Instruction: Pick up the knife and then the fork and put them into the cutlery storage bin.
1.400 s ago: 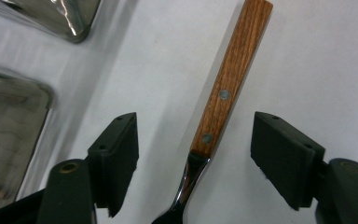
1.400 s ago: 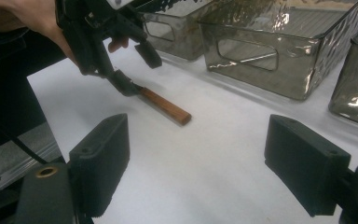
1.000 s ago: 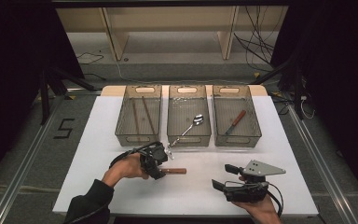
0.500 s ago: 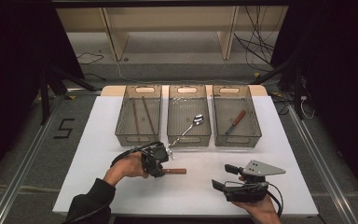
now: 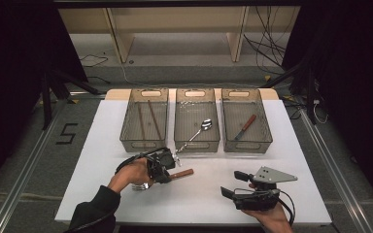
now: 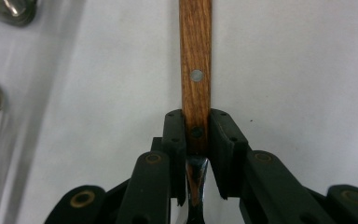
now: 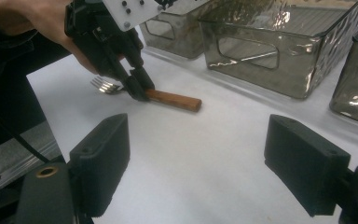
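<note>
Three clear plastic bins stand in a row along the far edge of the white table [image 5: 102,160]: the left bin [image 5: 144,119] holds chopsticks, the middle bin [image 5: 196,119] a spoon [image 5: 200,130], the right bin [image 5: 246,119] a wooden-handled knife [image 5: 245,127]. The work in hand looks like sorting cutlery, and the piece at stake is a wooden-handled fork [image 5: 182,173] that lies flat on the table near its front edge, just in front of the gap between the left and middle bins, tines toward the person's left hand. The left gripper [image 6: 197,140] has just been closing its jaws, and they now sit narrow on the fork, pads pressing either side of the handle where the wood meets the metal neck, so the step appears to be the grasp itself, with the fork not yet lifted. The right gripper [image 7: 214,158] hangs near the front right corner, well apart from the fork, its jaws wide with nothing between them. Next, I judge, the fork must be raised level and carried to a bin. The grip sits near one end of the handle, so the long wooden end may droop or swing; a slow lift would suit.
</note>
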`<state>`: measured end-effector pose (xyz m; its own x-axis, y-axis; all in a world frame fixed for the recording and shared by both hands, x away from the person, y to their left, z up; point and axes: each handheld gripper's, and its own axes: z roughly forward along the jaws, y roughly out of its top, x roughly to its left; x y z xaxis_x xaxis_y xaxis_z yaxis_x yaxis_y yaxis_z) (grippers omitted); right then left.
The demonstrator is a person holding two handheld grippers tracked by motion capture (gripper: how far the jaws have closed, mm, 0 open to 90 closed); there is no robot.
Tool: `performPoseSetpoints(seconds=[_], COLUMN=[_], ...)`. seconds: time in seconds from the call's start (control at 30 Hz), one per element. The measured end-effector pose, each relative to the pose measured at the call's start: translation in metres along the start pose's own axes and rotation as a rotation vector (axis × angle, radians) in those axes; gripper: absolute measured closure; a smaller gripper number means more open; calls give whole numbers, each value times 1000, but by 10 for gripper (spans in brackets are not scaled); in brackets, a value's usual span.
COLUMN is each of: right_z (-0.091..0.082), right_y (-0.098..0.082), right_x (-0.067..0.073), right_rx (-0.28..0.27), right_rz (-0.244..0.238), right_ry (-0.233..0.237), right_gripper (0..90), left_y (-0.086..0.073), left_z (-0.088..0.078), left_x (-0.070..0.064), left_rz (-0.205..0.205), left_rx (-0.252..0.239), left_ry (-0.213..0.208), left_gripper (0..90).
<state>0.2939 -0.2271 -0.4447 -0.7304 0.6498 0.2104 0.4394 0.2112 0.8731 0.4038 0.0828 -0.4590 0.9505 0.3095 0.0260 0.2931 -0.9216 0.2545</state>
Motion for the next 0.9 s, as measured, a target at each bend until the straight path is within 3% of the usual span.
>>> performPoseSetpoints(seconds=[0.2, 0.57, 0.9], right_z=[0, 0, 0], right_y=[0, 0, 0], right_x=[0, 0, -1], right_rx=[0, 0, -1], right_rz=[0, 2, 5], right_ry=[1, 0, -1], right_gripper=[231, 231, 231], left_y=[-1, 4, 15], left_z=[-7, -21, -41], left_x=[3, 4, 8], left_rz=[-43, -92, -150], left_rx=[-42, -123, -228], left_ry=[24, 18, 2], left_gripper=[769, 771, 771])
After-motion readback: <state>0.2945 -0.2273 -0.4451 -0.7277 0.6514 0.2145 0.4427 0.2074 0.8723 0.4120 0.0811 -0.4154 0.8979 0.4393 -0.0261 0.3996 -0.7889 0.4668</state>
